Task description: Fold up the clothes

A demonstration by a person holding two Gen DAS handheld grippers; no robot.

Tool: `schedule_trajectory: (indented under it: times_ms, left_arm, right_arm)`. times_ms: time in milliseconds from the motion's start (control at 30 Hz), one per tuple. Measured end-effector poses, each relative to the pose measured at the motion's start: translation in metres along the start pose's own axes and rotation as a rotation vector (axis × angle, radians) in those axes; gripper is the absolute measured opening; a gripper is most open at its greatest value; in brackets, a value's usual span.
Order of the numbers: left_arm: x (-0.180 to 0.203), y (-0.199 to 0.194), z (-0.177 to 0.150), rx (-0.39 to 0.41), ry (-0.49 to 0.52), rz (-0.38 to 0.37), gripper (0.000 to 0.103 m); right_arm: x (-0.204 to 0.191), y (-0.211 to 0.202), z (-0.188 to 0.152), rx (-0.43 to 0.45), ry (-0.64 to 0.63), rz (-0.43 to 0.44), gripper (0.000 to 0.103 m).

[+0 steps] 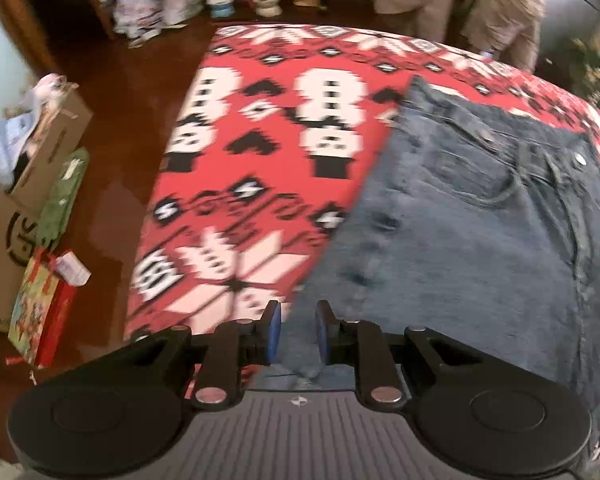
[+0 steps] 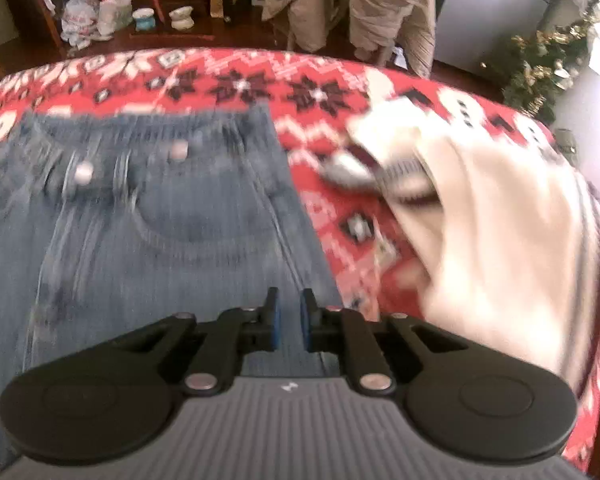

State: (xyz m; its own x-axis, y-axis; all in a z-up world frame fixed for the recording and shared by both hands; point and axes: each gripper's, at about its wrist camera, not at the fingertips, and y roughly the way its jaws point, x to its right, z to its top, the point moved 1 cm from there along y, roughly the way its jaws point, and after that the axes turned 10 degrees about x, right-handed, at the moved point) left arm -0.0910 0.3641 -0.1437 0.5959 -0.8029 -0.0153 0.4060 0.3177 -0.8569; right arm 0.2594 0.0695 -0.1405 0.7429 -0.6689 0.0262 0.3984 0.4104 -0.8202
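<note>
Blue jeans (image 1: 460,220) lie flat on a red, white and black patterned blanket (image 1: 240,160), waistband and buttons at the far end. My left gripper (image 1: 298,320) is at the jeans' left edge near me, shut on a bunched fold of denim between its blue pads. In the right wrist view the jeans (image 2: 160,240) fill the left half. My right gripper (image 2: 289,312) sits at their right edge, jaws nearly together, with denim pinched between them. Both views are blurred.
A cream garment (image 2: 480,240) lies crumpled on the blanket (image 2: 260,80) to the right of the jeans. A person in beige trousers (image 2: 380,0) stands beyond the far edge. Cardboard boxes (image 1: 40,148) and bags crowd the wooden floor on the left; a tinsel-decked tree (image 2: 540,68) stands far right.
</note>
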Motion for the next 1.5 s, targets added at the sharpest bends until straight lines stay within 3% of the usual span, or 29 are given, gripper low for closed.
schedule_trajectory:
  times_ms: [133,300,500,800,933,1033,1100,1200,1367,1500]
  left_arm:
    - [0.016,-0.001,-0.002,-0.009,-0.006,-0.029,0.018]
    - [0.024,0.000,-0.009,-0.030,0.002,-0.045,0.018]
    - [0.015,0.002,-0.009,-0.045,-0.040,-0.038,0.018]
    - [0.015,-0.005,-0.010,-0.031,0.031,-0.024,0.018]
    - [0.017,-0.006,-0.013,-0.032,0.058,-0.025,0.018]
    - [0.021,-0.007,-0.011,-0.021,0.069,-0.030,0.018]
    - [0.026,-0.007,-0.008,-0.003,0.077,-0.036,0.017]
    - [0.038,-0.003,0.001,0.029,0.093,-0.053,0.008]
    - [0.066,0.015,0.019,0.073,0.143,-0.078,0.007]
    - [0.073,0.043,0.030,0.059,0.131,-0.066,0.007]
  right_arm:
    - [-0.005,0.034,0.029,0.000,-0.048,0.025,0.011]
    - [0.001,0.037,0.025,-0.023,-0.133,0.079,0.012]
    - [0.026,0.006,-0.010,-0.096,-0.124,0.125,0.014]
    - [0.053,-0.048,-0.082,-0.199,-0.074,0.106,0.015]
    - [0.056,-0.065,-0.099,-0.189,-0.046,0.087,0.017]
    - [0.057,-0.071,-0.094,-0.171,0.001,0.074,0.020]
    - [0.050,-0.077,-0.083,-0.131,0.023,0.066,0.020]
    - [0.029,-0.083,-0.064,-0.070,0.015,0.067,0.020]
    - [-0.023,-0.068,-0.039,-0.033,-0.043,0.138,0.020]
    - [-0.069,-0.044,-0.028,-0.020,-0.038,0.162,0.020]
